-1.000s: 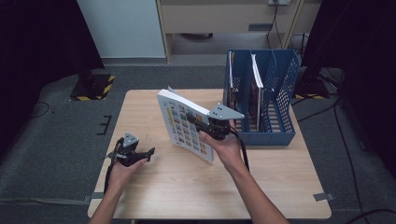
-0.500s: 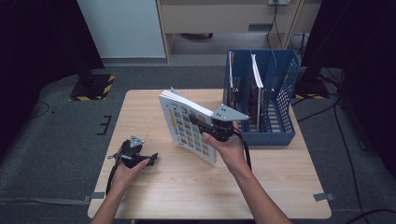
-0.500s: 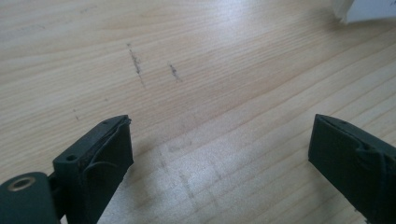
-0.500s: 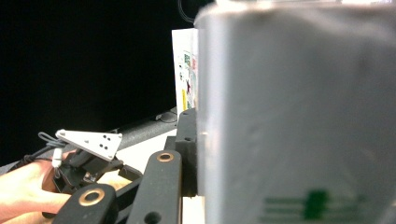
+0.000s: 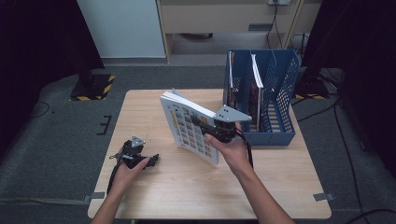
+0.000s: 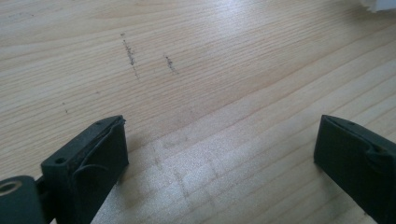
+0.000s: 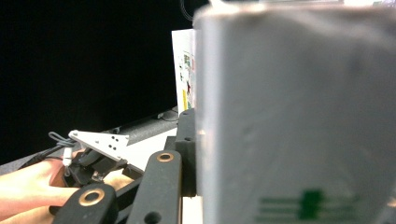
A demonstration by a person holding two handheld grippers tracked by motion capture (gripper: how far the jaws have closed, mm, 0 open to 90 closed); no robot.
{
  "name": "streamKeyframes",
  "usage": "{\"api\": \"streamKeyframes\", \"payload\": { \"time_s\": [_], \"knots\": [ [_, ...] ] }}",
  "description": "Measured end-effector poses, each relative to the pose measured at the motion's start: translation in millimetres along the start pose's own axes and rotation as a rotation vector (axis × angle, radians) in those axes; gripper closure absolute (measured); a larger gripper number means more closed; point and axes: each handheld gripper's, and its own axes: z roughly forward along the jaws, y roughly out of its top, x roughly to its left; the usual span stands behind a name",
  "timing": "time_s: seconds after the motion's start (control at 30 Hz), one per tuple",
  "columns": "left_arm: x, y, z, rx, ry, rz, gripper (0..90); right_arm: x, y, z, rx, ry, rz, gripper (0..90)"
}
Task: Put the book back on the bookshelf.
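Note:
A thin book [image 5: 189, 127] with a picture-grid cover stands tilted above the middle of the wooden table [image 5: 187, 186]. My right gripper [image 5: 200, 123] is shut on its right edge. In the right gripper view the book's grey side [image 7: 299, 116] looms close, with a black jaw pressed against it. My left gripper [image 5: 152, 161] rests low over the table's left front part. Its jaws have just been opening. In the left gripper view my left gripper [image 6: 219, 140] stands wide open over bare wood, with nothing between the jaws.
A blue mesh file rack [image 5: 280, 98] stands at the table's back right, just behind the right hand, with thin books [image 5: 256, 79] upright in its slots. Dark floor surrounds the table. A white book corner [image 6: 380, 3] pokes into the left gripper view.
The left hand has shifted slightly toward the table's front edge, and its jaws look wider apart. The right gripper and the book have stayed put.

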Motion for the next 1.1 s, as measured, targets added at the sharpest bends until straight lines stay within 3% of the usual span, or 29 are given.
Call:
{"api": "streamKeyframes", "payload": {
  "time_s": [0.6, 1.1],
  "knots": [
    [-0.2, 0.2, 0.4, 0.003, 0.002, -0.003, 0.6, -3.0, -2.7, -39.7, 0.011, -0.020, 0.001, 73.8],
    [-0.4, 0.0, 0.3, 0.003, 0.002, -0.007, 0.3, -11.9, -9.5, -90.9, 0.005, -0.053, 0.009, 73.8]
  ]
}}
